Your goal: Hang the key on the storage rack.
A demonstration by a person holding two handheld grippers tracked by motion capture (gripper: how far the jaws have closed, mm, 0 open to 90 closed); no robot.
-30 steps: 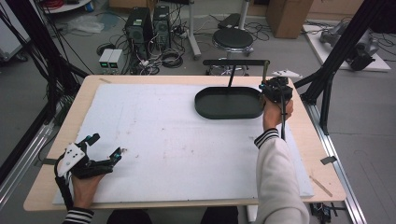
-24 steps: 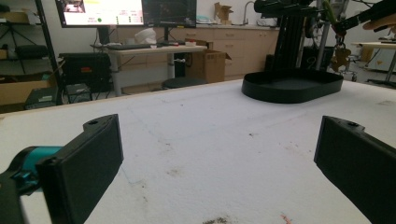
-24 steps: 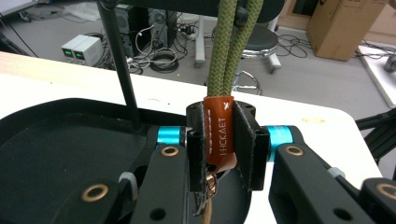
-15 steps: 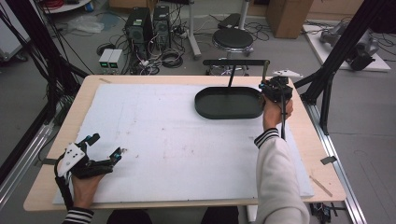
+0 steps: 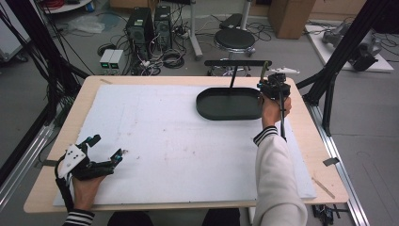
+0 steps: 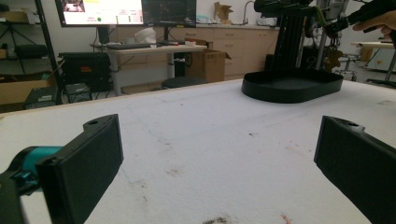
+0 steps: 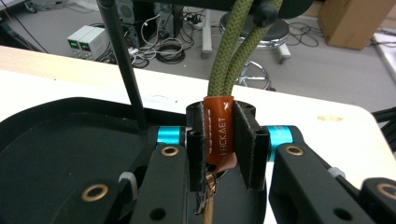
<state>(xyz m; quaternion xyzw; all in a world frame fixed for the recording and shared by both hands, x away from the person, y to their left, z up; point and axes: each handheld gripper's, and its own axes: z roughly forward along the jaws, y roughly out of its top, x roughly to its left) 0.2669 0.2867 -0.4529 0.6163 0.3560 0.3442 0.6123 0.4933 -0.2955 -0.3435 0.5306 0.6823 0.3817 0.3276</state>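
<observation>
— What do we see on the table (image 5: 324, 141)?

— We see one black tray (image 5: 229, 104) shaped like a long oval. It sits on a big white mat (image 5: 164, 141) that covers most of the table top. Let us use the tray as our marker for everything else.

— How many grippers do we count?

— Two. The right gripper (image 5: 273, 87) is just beside the tray's right end, held up by the person's right hand (image 5: 275, 107). The left gripper (image 5: 101, 155) is well apart from the tray, down at the near left corner of the mat, held by the left hand (image 5: 84, 183).

— Is the left one pinching anything?

— No. In the left gripper view its two black jaws stand wide apart, with bare white mat between them. Far ahead we can see the tray (image 6: 292, 86) from there.

— And the right one?

— In the right gripper view its jaws are squeezed tight on one orange sleeve (image 7: 219, 128) (it has letters printed on it). Two strands of green rope (image 7: 233, 46) go up out of that sleeve, side by side. The sleeve hangs right over the tray's edge (image 7: 46, 154).

— What else is by the tray?

— One thin black pole (image 7: 123, 60) stands up out of the tray. From the high view it holds a black bar (image 5: 237, 62) over the tray's far side. Past the tray, on the floor, we count one round black stool (image 5: 234, 40).
</observation>
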